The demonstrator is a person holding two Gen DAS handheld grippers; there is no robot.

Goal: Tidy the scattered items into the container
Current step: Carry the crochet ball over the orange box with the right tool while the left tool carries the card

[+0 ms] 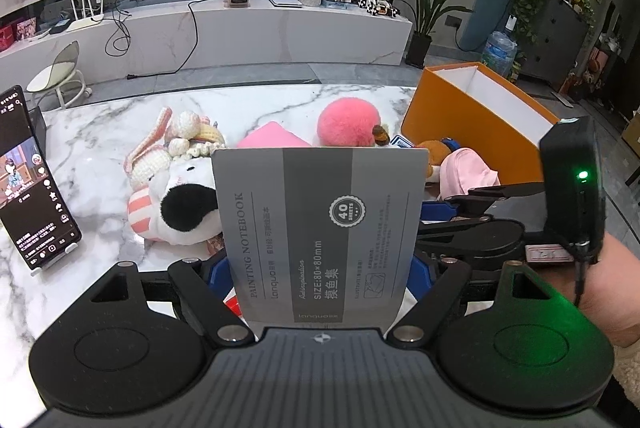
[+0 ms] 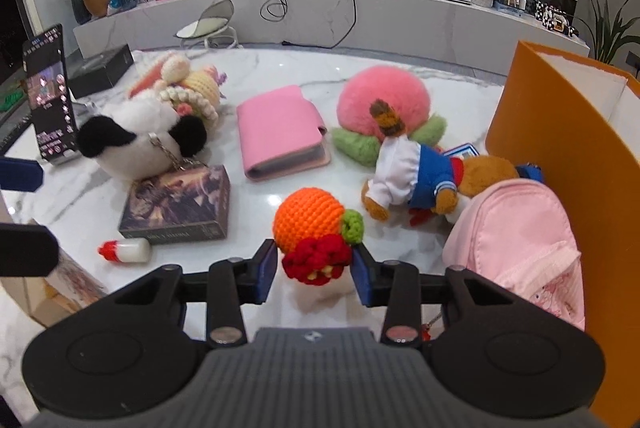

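My left gripper (image 1: 320, 278) is shut on a grey painting notebook (image 1: 320, 228), which stands upright between the blue pads and hides the table behind it. My right gripper (image 2: 314, 270) is shut on a crocheted orange fruit toy (image 2: 308, 220) with a red flower and a green leaf, low over the marble table (image 2: 304, 68). The orange container (image 2: 560, 164) stands open at the right edge in the right wrist view; in the left wrist view the container (image 1: 460, 120) is at the far right.
Scattered on the table: a pink wallet (image 2: 280, 132), a pink plush peach (image 2: 384, 100), a sailor-suit bear (image 2: 416, 180), a pink cap (image 2: 516, 240), a dark boxed book (image 2: 180, 208), a panda plush (image 2: 136, 140), a crochet bunny (image 2: 188, 84), a small white bottle (image 2: 126, 251). A lit phone (image 2: 50, 96) stands at the left.
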